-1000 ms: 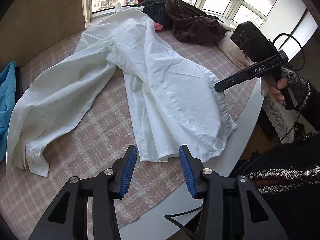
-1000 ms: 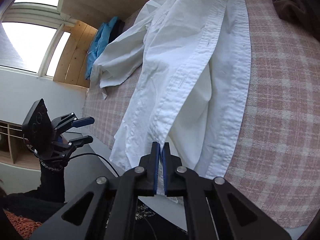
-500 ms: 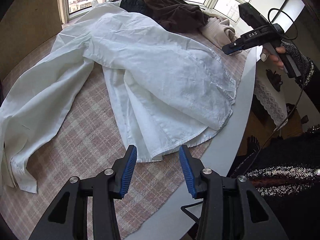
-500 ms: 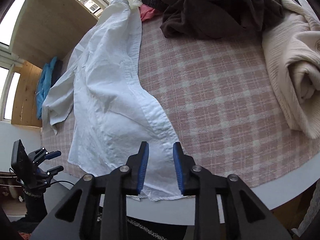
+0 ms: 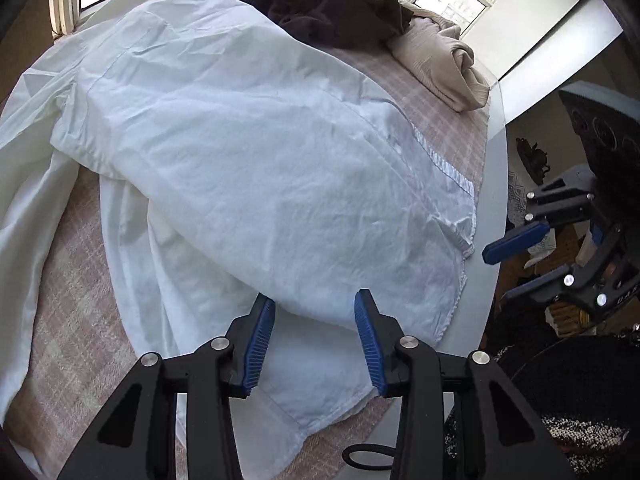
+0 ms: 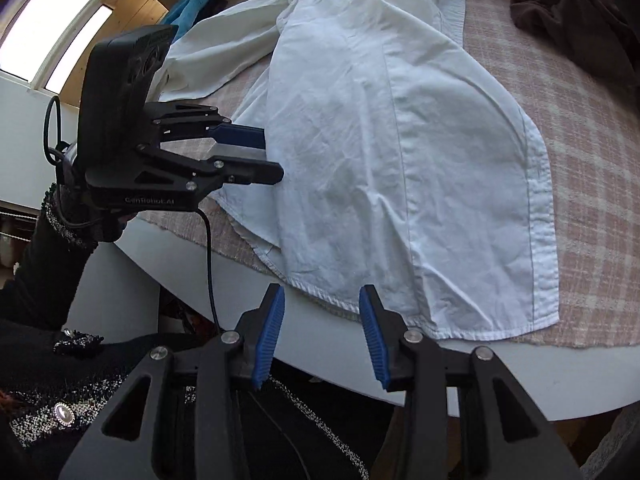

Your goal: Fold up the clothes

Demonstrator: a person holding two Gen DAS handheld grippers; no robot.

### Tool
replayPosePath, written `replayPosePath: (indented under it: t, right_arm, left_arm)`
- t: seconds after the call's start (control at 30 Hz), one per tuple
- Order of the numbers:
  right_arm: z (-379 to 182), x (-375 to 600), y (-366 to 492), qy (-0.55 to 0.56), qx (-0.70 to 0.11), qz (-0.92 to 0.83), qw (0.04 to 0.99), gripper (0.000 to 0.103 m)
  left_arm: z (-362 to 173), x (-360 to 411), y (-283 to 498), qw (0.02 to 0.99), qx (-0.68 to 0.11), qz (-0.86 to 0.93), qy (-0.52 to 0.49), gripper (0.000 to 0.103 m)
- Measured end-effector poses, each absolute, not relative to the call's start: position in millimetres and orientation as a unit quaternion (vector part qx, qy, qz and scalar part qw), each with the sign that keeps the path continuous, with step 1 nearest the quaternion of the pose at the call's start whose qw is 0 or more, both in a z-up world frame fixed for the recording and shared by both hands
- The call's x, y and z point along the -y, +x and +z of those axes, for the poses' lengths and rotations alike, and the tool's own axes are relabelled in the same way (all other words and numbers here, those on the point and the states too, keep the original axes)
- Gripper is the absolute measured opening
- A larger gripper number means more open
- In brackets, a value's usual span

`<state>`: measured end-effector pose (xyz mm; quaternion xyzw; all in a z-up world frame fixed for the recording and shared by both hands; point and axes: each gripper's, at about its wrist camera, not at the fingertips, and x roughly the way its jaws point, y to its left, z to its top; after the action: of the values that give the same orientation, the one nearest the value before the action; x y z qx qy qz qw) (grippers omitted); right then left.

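White shirt (image 5: 256, 168) spread on the counter (image 5: 486, 248), which carries a pink checked cloth (image 5: 72, 304); its hem lies along the near edge, and its body runs away toward the far windows. One front panel is laid over the body, and a sleeve (image 5: 28, 200) trails off to the left on the cloth. A dark brown garment (image 5: 340, 4) and a cream knitted one (image 5: 440, 60) are heaped at the far right, apart from the shirt's hem, and something blue (image 6: 192, 4) lies at the far left corner. Left tongs (image 5: 314, 336) stand wide, holding nothing, poised just over the near hem where the upper panel overlaps the lower layer. Right tongs (image 6: 322, 330) are likewise wide and empty, hovering at the counter's edge just short of the hem's stitched border. Seen from the right wrist, the left tongs (image 6: 260, 152) reach in from the left side above the shirt's edge; whether they touch the cloth cannot be told. The step in hand appears to be the arranging of the shirt flat, between one grasp and another, with no fold yet made across its length. The next move would seem to call for each pair of tongs to close on a corner or edge of the hem, pinching all layers together, so that the panel can be drawn smooth or carried over toward the collar.
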<state>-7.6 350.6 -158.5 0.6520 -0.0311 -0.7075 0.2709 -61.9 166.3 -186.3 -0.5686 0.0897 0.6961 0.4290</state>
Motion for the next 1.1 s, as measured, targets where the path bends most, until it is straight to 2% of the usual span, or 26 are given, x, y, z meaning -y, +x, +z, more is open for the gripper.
replayPosePath:
  t: [0.03,0.07,0.3,0.43,0.67,0.77,0.83,0.9,1.1]
  right_arm:
    - [-160,-352,-3,0.651,0.023,-0.71,0.268,0.038]
    - [-159,-353,2,0.647,0.014,-0.715,0.265,0.038]
    - [-144,-343,15,0.6,0.004,-0.75,0.278,0.039]
    - [-140,-315,13,0.572,-0.027,-0.766,0.292,0.039]
    - [-147,-299,7,0.584,-0.025,-0.762,0.277,0.039]
    - [-142,-318,-14,0.568,-0.014,-0.792,0.223,0.039]
    - [-134,-339,-30,0.559,0.047,-0.801,0.209,0.039]
    - [-128,-355,-43,0.549,0.112,-0.802,0.206,0.039]
    - [-130,-366,-61,0.565,0.152,-0.783,0.21,0.039]
  left_arm:
    - [-180,-169,-63,0.435,-0.09,0.696,-0.564,0.006]
    - [-172,-171,-63,0.442,-0.094,0.698,-0.556,0.003]
    - [-116,-175,-89,0.464,-0.09,0.702,-0.532,0.003]
    - [-108,-190,-104,0.454,-0.119,0.706,-0.531,0.003]
    - [-100,-206,-117,0.464,-0.135,0.701,-0.524,0.003]
    - [-101,-207,-112,0.471,-0.152,0.699,-0.516,0.005]
    - [-105,-202,-108,0.476,-0.156,0.697,-0.513,0.02]
    - [-111,-193,-103,0.476,-0.156,0.699,-0.511,0.027]
    - [-141,-152,-87,0.444,-0.112,0.712,-0.532,0.03]
